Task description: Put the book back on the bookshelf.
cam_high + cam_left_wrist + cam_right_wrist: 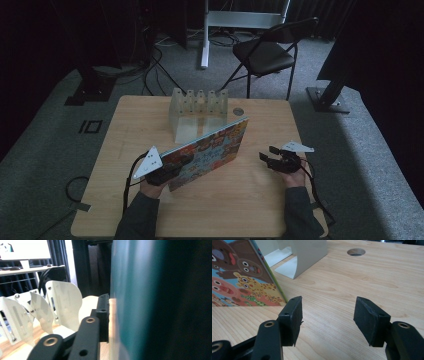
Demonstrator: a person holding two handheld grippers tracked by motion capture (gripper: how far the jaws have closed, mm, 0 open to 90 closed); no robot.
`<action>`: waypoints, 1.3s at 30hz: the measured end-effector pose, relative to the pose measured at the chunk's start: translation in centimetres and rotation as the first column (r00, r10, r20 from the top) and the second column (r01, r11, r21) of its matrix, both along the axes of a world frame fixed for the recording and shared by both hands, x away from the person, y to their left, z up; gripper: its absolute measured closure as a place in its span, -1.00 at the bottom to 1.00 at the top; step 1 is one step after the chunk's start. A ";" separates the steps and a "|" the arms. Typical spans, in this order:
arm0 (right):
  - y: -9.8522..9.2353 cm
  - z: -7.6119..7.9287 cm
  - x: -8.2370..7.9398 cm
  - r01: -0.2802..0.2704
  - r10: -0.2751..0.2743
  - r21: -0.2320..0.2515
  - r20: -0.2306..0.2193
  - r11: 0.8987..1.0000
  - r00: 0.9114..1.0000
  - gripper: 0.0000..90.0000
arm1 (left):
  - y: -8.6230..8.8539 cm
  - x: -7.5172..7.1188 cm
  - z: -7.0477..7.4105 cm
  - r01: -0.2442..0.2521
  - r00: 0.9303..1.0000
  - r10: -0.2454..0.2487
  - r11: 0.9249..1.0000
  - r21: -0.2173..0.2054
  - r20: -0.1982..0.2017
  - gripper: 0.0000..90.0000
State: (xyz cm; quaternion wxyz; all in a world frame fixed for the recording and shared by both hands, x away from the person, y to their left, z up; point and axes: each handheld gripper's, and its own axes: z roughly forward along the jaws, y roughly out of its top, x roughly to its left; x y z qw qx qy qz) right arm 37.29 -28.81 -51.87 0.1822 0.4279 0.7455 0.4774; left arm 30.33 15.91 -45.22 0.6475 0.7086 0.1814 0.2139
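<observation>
- Nearest, left tongs (167, 172) pinch the near corner of a picture book (212, 150), standing it on edge on the tabletop (260, 205).
- Right tongs (267, 156) wait beside it, half open, empty.
- Beyond, the slotted white rack (197, 112) is unfilled; shelving the book remains.

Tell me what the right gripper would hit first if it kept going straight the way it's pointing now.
Probably nothing soon: the right gripper stands open over bare light wooden table. The colourful picture book lies left of its line and the white slotted metal rack is farther ahead-left, though depth is unclear.
</observation>
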 end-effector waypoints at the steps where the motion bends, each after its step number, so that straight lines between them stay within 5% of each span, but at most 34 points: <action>1: 0.0 0.0 0.0 0.001 -0.001 -0.001 -0.001 1.000 1.000 -0.12 | 0.0 0.0 0.0 0.000 1.000 0.000 1.000 0.000 0.000 0.60; 20: -0.3 -1.0 0.4 0.021 -0.023 -0.043 -0.045 0.999 0.999 -0.19 | 0.1 0.6 -3.0 -0.029 0.998 0.029 1.000 -0.004 -0.047 0.46; 32: -0.2 -1.6 0.7 0.070 -0.082 -0.149 -0.075 0.986 0.994 -0.31 | -0.5 0.4 -4.1 -0.032 0.997 0.032 0.999 -0.006 -0.068 0.51; 39: -0.6 -2.0 0.7 0.090 -0.103 -0.154 -0.082 0.984 0.991 -0.32 | -0.6 0.4 -4.8 -0.036 0.996 0.035 0.999 -0.010 -0.081 0.58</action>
